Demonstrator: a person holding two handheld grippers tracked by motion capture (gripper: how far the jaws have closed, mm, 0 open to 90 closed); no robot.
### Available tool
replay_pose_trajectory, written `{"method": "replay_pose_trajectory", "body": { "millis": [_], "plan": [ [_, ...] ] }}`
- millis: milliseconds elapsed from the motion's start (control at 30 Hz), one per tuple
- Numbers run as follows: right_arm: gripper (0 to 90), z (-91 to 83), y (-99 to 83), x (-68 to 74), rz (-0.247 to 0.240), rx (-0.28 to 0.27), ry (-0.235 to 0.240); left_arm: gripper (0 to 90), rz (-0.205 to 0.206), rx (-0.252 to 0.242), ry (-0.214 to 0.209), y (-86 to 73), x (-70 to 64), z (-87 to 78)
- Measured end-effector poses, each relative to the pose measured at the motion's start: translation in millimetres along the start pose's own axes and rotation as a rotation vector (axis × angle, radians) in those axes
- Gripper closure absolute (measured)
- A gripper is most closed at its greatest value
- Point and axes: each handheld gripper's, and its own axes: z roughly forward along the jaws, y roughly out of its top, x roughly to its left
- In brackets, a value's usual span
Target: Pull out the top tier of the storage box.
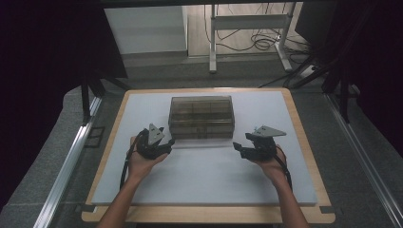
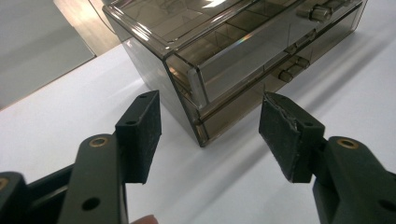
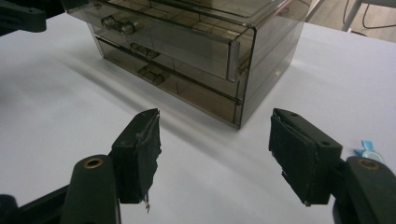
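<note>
Smoked clear acrylic drawer organiser (image 1: 201,117) sits mid-table toward the far side of the white mat (image 1: 204,175), square to the person, drawer fronts facing them. Two tiers of drawers visible, small knob pulls on the fronts (image 2: 319,12); top drawer looks pulled slightly proud of the shell in the left gripper view, bottom ones flush. Inner dividers show through the walls; contents can't be made out, look empty.

Handling, judged: rigid hard plastic, light, glossy and slippery, so it will likely skate on the mat if a drawer is tugged one-handed. Thin walls and corners could crack or scuff under a hard pinch. Best hold for opening: a knob pull, pinched side to side. To steady or move the box: the two side walls low down, or press on the top panel. Drawers may slide out if it tilts.

Left gripper (image 1: 167,143) just beside the box's near-left corner, jaws apart, nothing between them; that corner (image 2: 201,135) sits between the pads ahead. Right gripper (image 1: 239,149) near the near-right corner, jaws also spread wide and empty, corner (image 3: 238,122) ahead of it, not touching. Both held in the person's hands low over the mat.

Wooden tabletop edge (image 1: 304,137) frames the mat; small pale blue tab (image 3: 367,150) lies on the mat by the right gripper.
</note>
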Motion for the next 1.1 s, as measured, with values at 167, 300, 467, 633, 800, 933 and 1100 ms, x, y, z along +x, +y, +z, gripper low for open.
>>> {"method": "replay_pose_trajectory", "body": {
  "millis": [167, 300, 467, 633, 800, 933, 1100],
  "plan": [
    [34.9, 3.6, 4.0, -1.7, -0.002, 0.001, 0.009, 41.3, -0.007, -0.005, 0.003, 1.1, 1.1, 2.8],
    [37.7, 6.8, 6.8, -3.6, -0.003, -0.003, 0.011, 42.8, -0.021, -0.012, -0.002, 1.0, 2.3, 4.6],
    [40.4, 11.4, 8.9, -5.8, 0.000, -0.005, 0.021, 45.0, -0.032, -0.020, -0.008, 0.6, 4.3, 5.7],
    [43.2, 15.4, 10.9, -8.0, -0.007, 0.005, 0.018, 47.5, -0.024, -0.007, -0.018, 0.4, 5.6, 6.3],
    [46.8, 16.6, 16.0, -9.6, -0.016, 0.014, 0.019, 48.2, -0.031, -0.002, -0.027, 1.6, 7.7, 6.7],
    [48.2, 19.9, 17.1, -10.6, -0.028, 0.029, 0.020, 49.0, -0.032, 0.008, -0.032, 3.2, 8.6, 6.9],
    [49.6, 22.6, 19.4, -11.6, -0.019, 0.028, 0.021, 50.5, -0.033, 0.016, -0.025, 5.0, 9.9, 6.6]
  ]
}}
